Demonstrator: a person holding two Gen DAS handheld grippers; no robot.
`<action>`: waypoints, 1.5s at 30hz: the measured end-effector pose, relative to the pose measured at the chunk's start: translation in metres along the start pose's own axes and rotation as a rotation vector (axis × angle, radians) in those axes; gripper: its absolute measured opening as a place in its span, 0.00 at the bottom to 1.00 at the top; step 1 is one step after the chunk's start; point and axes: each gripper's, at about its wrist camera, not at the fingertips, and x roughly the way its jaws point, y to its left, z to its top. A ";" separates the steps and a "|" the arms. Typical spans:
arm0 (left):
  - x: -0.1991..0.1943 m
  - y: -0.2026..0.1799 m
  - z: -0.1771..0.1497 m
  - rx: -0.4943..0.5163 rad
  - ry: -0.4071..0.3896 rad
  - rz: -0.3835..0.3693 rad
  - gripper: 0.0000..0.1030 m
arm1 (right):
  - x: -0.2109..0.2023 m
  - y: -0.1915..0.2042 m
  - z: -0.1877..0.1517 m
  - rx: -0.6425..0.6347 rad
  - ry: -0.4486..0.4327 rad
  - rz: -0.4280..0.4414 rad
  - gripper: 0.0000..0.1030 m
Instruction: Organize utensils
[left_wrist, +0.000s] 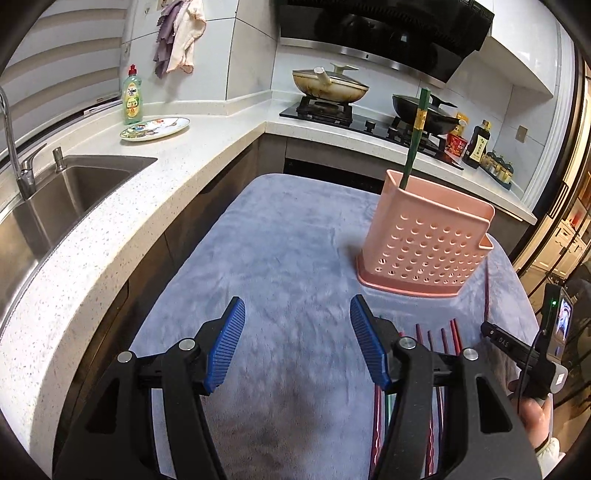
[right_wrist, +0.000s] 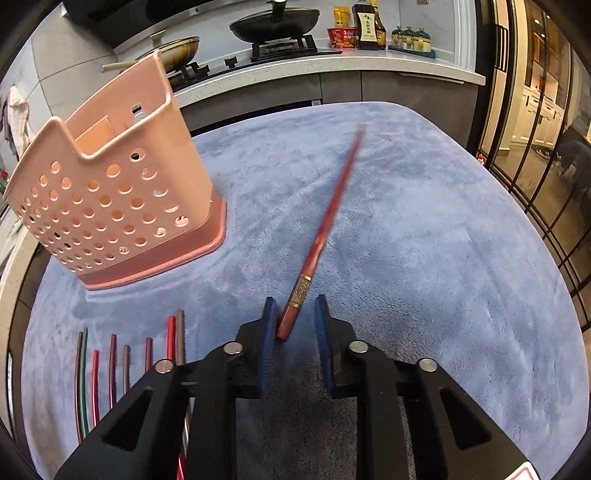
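Right now the right gripper (right_wrist: 294, 314) has a dark red chopstick (right_wrist: 325, 229) between its blue pads: the thick decorated end touches the left pad, while a gap shows to the right pad, so the jaws look narrowed around the stick and not yet clamped on it. The chopstick's long axis runs forward and slightly rightward from the jaws, its thin tip blurred over the blue cloth (right_wrist: 424, 240). The pink holder (right_wrist: 110, 192) stands ahead and to the left of this gripper, so the stick probably has to be swung left and tipped upright to drop in. A green chopstick (left_wrist: 415, 136) already stands in the holder's back compartment. The left gripper (left_wrist: 297, 321) hangs open and empty over the cloth, with the remaining chopsticks (right_wrist: 122, 362) lying in a row between the two tools.
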 end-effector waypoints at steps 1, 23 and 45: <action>-0.001 0.000 -0.002 0.002 0.003 -0.002 0.55 | 0.000 -0.003 0.000 0.005 0.003 -0.002 0.06; -0.015 -0.014 -0.035 0.029 0.058 -0.032 0.55 | -0.153 -0.044 0.000 0.026 -0.216 0.112 0.06; -0.037 -0.006 -0.023 0.016 0.025 -0.054 0.55 | -0.276 0.019 0.125 0.010 -0.569 0.344 0.07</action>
